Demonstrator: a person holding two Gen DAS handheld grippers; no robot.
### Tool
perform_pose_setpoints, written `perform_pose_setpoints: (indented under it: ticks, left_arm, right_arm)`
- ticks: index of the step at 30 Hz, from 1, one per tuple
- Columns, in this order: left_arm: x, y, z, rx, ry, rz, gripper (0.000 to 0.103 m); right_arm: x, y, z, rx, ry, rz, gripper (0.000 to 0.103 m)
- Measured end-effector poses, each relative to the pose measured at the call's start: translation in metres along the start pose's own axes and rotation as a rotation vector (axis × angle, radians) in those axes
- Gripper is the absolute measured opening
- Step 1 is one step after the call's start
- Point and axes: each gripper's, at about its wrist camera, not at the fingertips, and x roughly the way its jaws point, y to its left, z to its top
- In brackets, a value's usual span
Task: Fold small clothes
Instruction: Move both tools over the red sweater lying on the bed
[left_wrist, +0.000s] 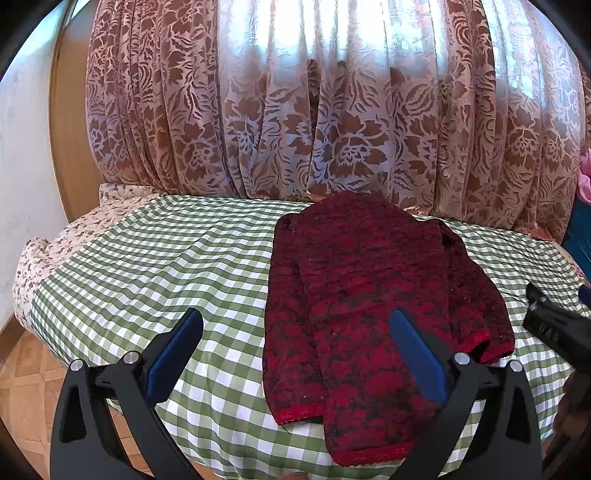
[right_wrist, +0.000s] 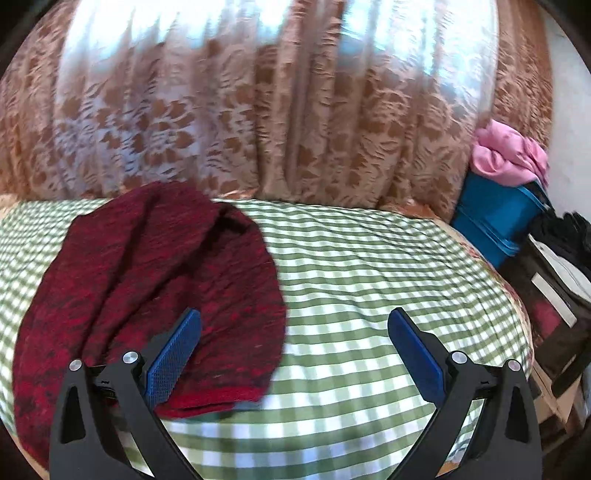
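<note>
Red sweater (right_wrist: 147, 280); pink cloth (right_wrist: 508, 153) atop blue bin (right_wrist: 491, 218)

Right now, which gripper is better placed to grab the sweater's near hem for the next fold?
Left, probably. The left gripper is open with the red sweater's near hem right ahead; the right gripper, also open, faces mostly bare checked cover.

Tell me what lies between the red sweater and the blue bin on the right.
Only bare green checked bedcover lies between the red sweater and the blue bin, as the right wrist view shows. The pink cloth sits on the bin, not between.
</note>
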Motion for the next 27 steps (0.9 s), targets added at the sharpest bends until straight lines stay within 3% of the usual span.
perform_pose_setpoints:
  ticks: [15,27]
  left_arm:
    - [0.004,-0.020,-0.002,0.066,0.015,-0.024,0.101]
    - [0.006,-0.042,-0.005,0.158,0.023,-0.083,0.101]
  right_arm:
    - [0.022,-0.067,0.008,0.156,0.020,-0.118,0.100]
    - [0.033,-0.075,0.003,0.169,0.047,-0.123,0.100]
